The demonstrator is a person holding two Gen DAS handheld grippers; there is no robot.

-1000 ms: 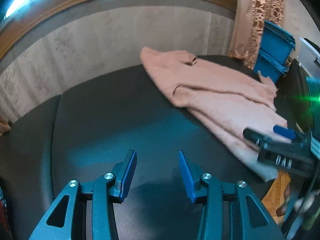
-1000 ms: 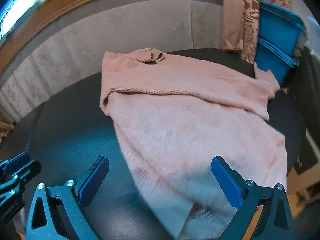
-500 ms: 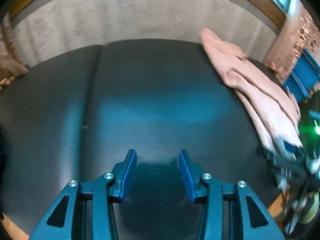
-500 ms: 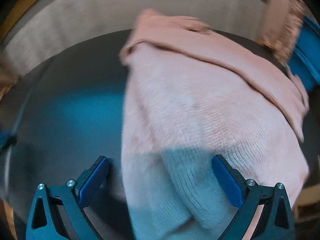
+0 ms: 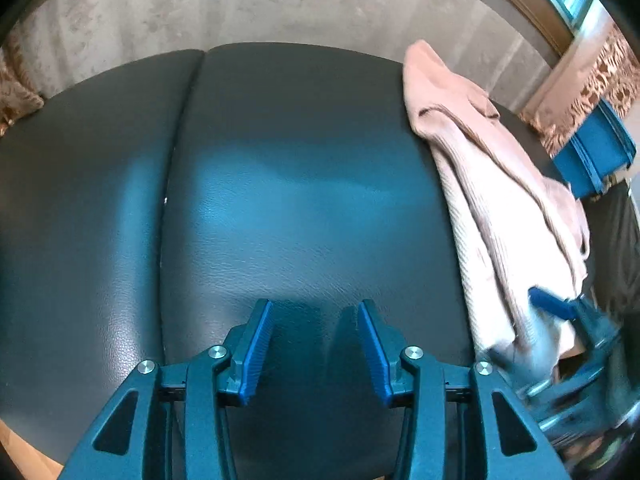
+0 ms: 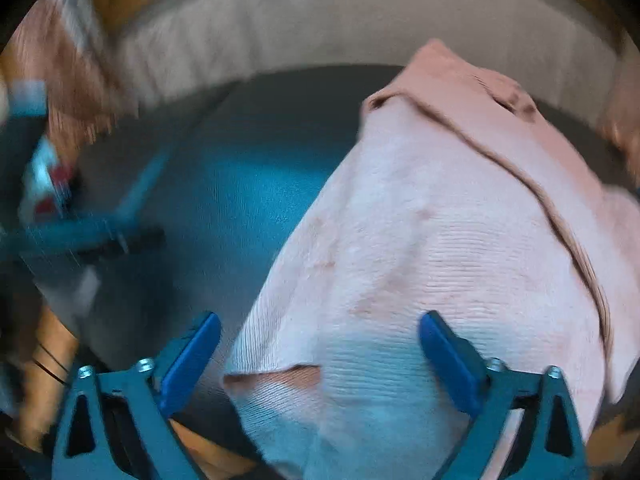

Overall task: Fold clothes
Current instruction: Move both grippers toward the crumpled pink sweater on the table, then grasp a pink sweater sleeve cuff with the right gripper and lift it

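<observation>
A pink knit sweater point(image 5: 492, 200) lies crumpled along the right side of a black leather cushion point(image 5: 280, 200). My left gripper point(image 5: 313, 308) hovers open over bare cushion to the sweater's left, with nothing between its blue pads. In the right wrist view the sweater point(image 6: 440, 220) fills the frame. My right gripper point(image 6: 320, 320) straddles its near hem, and the jaws are closing with the fabric between them, pads not pressing on it. The right gripper point(image 5: 560, 312) also shows blurred at the hem in the left wrist view.
Blue storage bins point(image 5: 596, 156) and a patterned curtain point(image 5: 592, 80) stand beyond the cushion's right end. A pale wall point(image 5: 280, 4) runs behind. A seam point(image 5: 176, 140) divides the cushion on the left. Wooden floor point(image 5: 24, 452) shows below the front edge.
The left gripper swung left and down over bare cushion, leaving the sweater at the view's right edge. The right gripper moved in over the sweater's near hem and its jaws narrowed slightly.
</observation>
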